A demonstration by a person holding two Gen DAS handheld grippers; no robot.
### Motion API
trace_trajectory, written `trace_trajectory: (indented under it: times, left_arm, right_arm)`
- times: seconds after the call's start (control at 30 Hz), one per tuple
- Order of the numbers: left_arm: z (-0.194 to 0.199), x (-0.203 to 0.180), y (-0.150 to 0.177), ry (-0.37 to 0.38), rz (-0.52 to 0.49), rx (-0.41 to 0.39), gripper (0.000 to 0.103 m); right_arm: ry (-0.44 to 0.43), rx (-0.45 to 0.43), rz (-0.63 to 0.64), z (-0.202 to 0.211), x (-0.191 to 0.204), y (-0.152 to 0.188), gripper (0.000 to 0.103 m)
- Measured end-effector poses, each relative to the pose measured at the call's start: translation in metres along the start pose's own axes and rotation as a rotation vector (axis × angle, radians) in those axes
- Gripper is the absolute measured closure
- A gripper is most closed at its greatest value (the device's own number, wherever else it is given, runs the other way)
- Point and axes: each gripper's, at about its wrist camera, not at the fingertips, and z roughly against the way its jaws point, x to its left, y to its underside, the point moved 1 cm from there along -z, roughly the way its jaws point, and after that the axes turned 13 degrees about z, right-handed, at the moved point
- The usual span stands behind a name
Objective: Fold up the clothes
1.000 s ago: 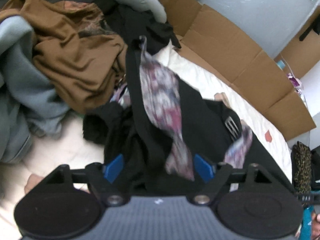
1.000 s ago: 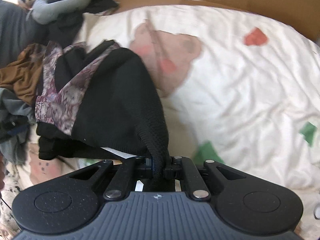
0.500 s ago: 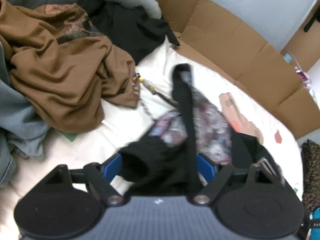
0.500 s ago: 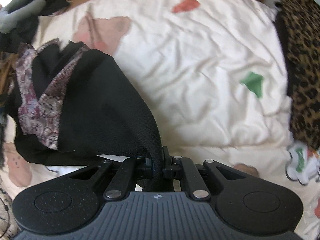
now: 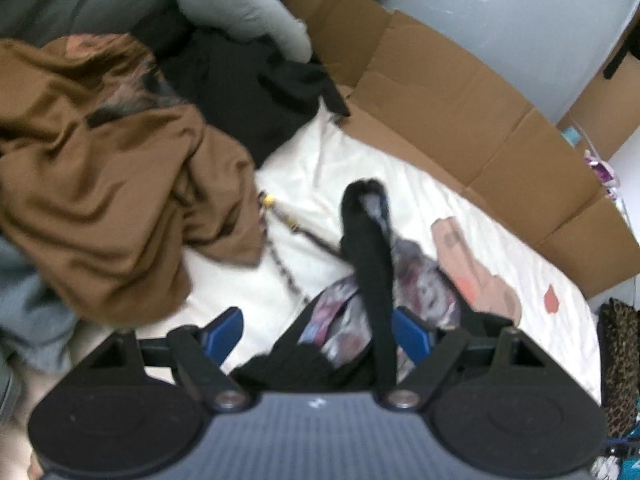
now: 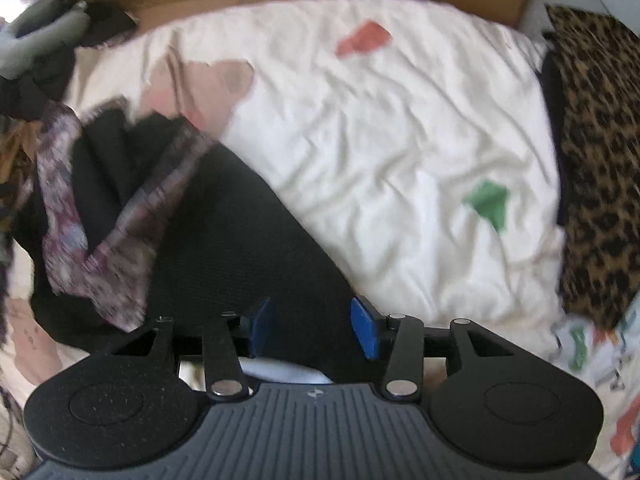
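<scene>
At the left of the frames, our left gripper (image 5: 316,330) holds its jaws apart around the black garment (image 6: 240,248) on the bed (image 6: 400,128); rightward, our right gripper (image 6: 310,326) jaws have just been opening, cloth loose between them, which may slump and bunch

Right jaws let go of the black garment

The right gripper (image 6: 312,330), a second ago clamped on a fold of the black garment with paisley lining (image 6: 240,248), has just been opening; the cloth lies loose between its blue pads (image 6: 364,328). In the left wrist view the garment (image 5: 372,280) has sunk onto the white bedsheet (image 5: 304,168).
</scene>
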Motion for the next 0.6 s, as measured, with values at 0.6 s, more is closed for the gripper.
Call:
trace_trajectory:
  times: [0.6]
  left_arm:
    - [-0.088,-0.043,-0.024,0.119,-0.022,0.133,0.031]
  right_arm:
    - [-0.196,-0.027,-0.06,-0.071,0.043,-0.09,0.041]
